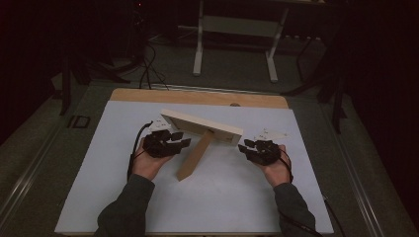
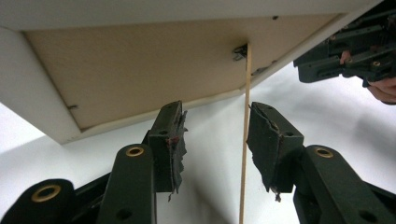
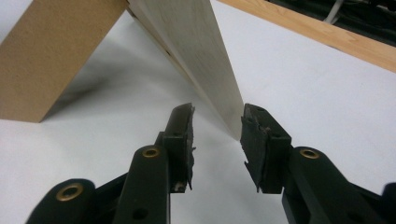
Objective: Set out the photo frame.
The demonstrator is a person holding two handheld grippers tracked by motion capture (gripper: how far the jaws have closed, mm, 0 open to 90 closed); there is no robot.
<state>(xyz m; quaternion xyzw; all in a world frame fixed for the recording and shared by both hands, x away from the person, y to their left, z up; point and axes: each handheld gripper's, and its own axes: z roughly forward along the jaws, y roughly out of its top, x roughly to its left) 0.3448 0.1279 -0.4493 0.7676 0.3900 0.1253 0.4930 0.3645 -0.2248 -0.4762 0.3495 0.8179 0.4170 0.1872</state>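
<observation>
The picture frame (image 1: 200, 126) stands near the middle of the white counter (image 1: 227, 197), leaning on its brown easel leg (image 1: 196, 155), which reaches toward the person. Its pale wooden rim faces up in the high view; the left tool view looks at its cardboard back (image 2: 140, 70) and the thin edge of the leg. The left tool (image 1: 179, 139) sits just beside the frame's left end, its black jaws partly apart with nothing pressed between them. The right tool (image 1: 247, 146) hovers just off the frame's right end; in the right tool view its jaws stand partly apart, the frame's corner (image 3: 229, 121) lying ahead of the gap, unclamped.
</observation>
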